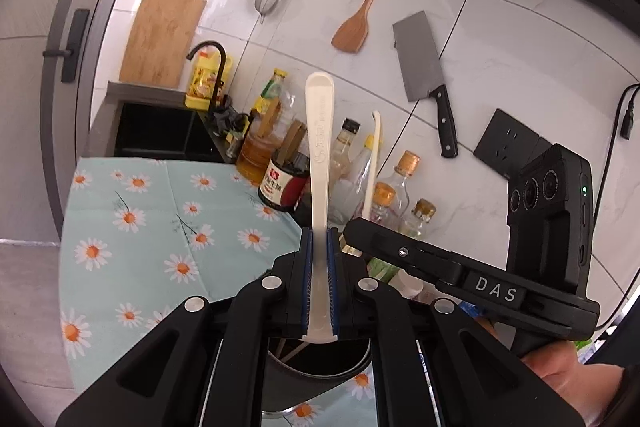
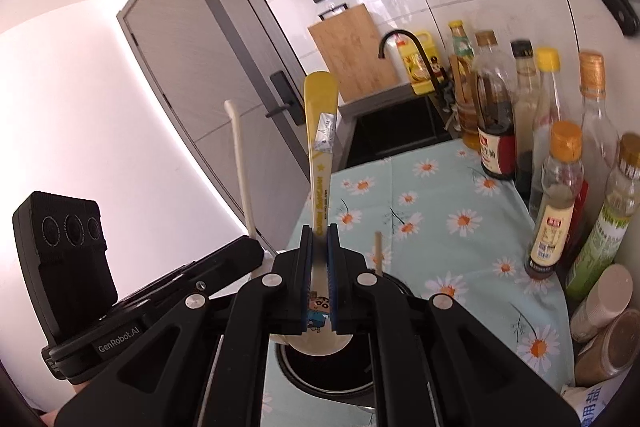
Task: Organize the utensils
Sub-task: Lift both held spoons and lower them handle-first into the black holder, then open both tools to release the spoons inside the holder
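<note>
My left gripper (image 1: 319,239) is shut on a white plastic spoon (image 1: 319,147), handle pointing up and away, bowl end down over a dark round utensil holder (image 1: 320,367). My right gripper (image 2: 319,239) is shut on a yellow cartoon-print spoon (image 2: 320,131), its white bowl (image 2: 320,343) just above the same holder (image 2: 328,375). The white spoon also shows in the right wrist view (image 2: 240,163), and the yellow spoon edge-on in the left wrist view (image 1: 373,163). A wooden stick (image 2: 378,253) stands in the holder.
A daisy-print cloth (image 1: 160,227) covers the counter. Sauce and oil bottles (image 2: 556,199) line the wall side. A black sink (image 1: 160,135) and tap lie beyond. A cleaver (image 1: 428,79), wooden spatula (image 1: 360,11) and strainer hang on the tiled wall.
</note>
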Demonstrator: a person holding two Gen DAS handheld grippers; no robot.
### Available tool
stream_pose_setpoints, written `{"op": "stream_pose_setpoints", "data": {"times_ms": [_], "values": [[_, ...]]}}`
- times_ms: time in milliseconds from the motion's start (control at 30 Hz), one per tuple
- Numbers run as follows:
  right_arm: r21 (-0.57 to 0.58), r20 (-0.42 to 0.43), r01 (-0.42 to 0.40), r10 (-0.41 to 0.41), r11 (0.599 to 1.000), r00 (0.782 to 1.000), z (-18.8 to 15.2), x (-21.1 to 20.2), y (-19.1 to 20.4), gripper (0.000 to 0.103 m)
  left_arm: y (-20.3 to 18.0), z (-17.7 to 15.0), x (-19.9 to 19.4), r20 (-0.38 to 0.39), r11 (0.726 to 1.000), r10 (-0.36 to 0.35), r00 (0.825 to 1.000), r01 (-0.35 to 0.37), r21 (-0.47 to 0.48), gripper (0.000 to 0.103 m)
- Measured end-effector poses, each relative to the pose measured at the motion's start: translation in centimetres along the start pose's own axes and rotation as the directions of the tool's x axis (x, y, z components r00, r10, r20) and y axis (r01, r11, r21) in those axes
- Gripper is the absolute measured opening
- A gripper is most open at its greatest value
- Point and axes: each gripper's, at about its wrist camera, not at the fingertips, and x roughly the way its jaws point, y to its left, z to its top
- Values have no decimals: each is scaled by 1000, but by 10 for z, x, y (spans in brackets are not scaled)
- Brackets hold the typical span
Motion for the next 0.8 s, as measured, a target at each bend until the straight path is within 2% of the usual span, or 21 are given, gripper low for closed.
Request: {"op": "stream_pose_setpoints", "data": {"times_ms": [333, 400, 433, 467, 600, 667, 800], "values": [[-10, -43, 26, -26, 1000, 999, -21, 15, -7, 8, -4, -28, 22, -60, 997, 19, 998, -15, 77, 6], [-40, -34, 40, -42, 998, 999, -24, 12, -3, 10, -5, -30, 22, -64, 997, 21, 998, -16, 81, 7], [-50, -28, 46, -48, 998, 998, -24, 10, -2, 16, -5, -29, 21, -68, 997, 25, 997, -20, 79, 7], [-49, -22, 42, -44, 998, 999, -24, 8, -1, 17, -4, -29, 21, -71, 997, 30, 997, -25, 75, 7], [-31, -6, 38, -38, 999, 999, -21, -2, -3, 19, -3, -25, 15, -63, 998, 25, 998, -21, 54, 8], [-23, 2, 41, -41, 999, 999, -18, -7, -4, 19, -6, -23, 11, -56, 998, 30, 998, -27, 56, 16], [-19, 18, 41, -41, 999, 999, -16, -18, -3, 19, -11, -21, 4, -52, 998, 32, 998, -29, 60, 16]]}}
